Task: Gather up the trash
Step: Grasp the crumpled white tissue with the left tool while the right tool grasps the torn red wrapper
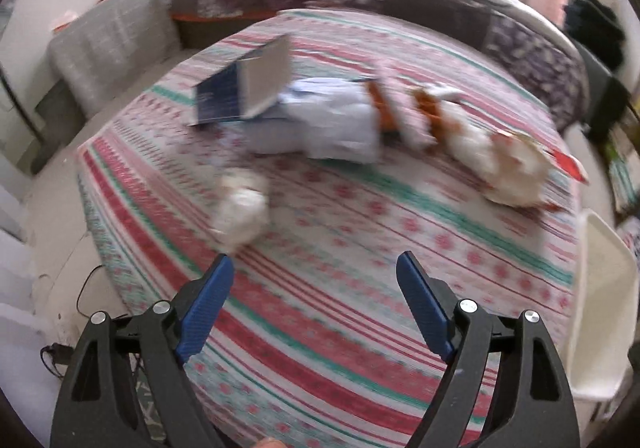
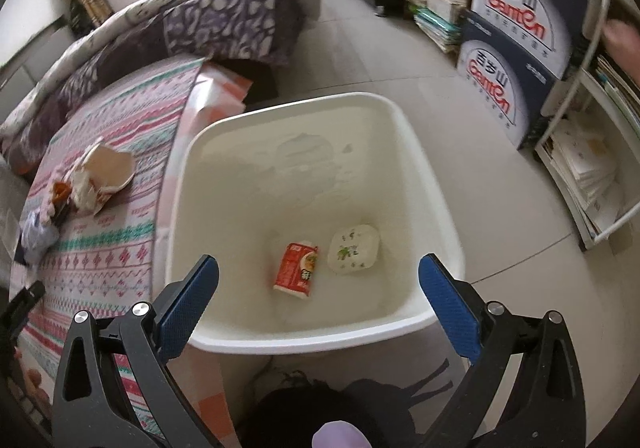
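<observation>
Blurred trash (image 1: 344,120) smears beyond the empty, spread left gripper (image 1: 316,264).

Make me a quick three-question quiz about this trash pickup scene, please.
1. True or false: the white bin is empty.
2. Which tool hangs over the bin: A left, B right?
3. Fill in: the crumpled paper ball lies on the striped ____.

Key:
1. False: a red carton and a white packet lie inside.
2. B, the right tool, open; the left tool, also open and empty, faces the bed.
3. Bedsheet.
</observation>
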Demonstrator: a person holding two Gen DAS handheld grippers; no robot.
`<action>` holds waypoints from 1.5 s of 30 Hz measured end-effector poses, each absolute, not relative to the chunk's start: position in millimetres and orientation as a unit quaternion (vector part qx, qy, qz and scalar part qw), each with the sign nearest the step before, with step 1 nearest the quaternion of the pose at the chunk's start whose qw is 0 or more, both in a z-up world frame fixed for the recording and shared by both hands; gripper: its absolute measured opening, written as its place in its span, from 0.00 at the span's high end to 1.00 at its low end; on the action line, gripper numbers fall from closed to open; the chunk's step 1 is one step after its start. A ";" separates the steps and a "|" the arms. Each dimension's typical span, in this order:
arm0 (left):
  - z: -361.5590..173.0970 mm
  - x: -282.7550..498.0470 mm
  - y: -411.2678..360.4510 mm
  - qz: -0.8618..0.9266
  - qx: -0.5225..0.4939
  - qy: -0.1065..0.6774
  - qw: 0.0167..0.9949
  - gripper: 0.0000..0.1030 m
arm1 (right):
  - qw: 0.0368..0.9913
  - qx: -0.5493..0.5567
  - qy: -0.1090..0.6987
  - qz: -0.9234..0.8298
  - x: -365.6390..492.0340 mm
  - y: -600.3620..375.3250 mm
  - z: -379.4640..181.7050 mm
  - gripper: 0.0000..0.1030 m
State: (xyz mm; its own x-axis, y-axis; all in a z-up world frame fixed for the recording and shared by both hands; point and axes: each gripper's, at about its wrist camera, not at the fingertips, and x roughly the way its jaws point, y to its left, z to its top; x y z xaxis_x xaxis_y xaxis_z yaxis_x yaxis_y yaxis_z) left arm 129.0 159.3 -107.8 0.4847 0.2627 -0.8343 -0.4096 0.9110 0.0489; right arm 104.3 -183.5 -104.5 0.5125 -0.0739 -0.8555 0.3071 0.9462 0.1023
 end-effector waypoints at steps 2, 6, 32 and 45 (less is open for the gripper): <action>-109.3 130.9 175.9 0.211 -0.091 0.466 0.855 0.21 | 0.862 0.113 0.483 -0.105 106.4 -175.6 -104.3 0.07; -111.7 141.1 190.0 0.221 -0.095 0.463 0.853 0.21 | 0.864 0.096 0.487 -0.088 114.0 -156.8 -101.9 0.07; -134.3 114.9 220.5 0.110 -0.128 0.474 0.864 0.69 | 0.832 -0.340 0.386 0.207 240.9 7.4 -112.6 0.07; -134.6 119.3 229.2 0.094 -0.144 0.476 0.862 0.69 | 0.792 -0.339 0.422 0.281 264.6 39.9 -126.3 0.51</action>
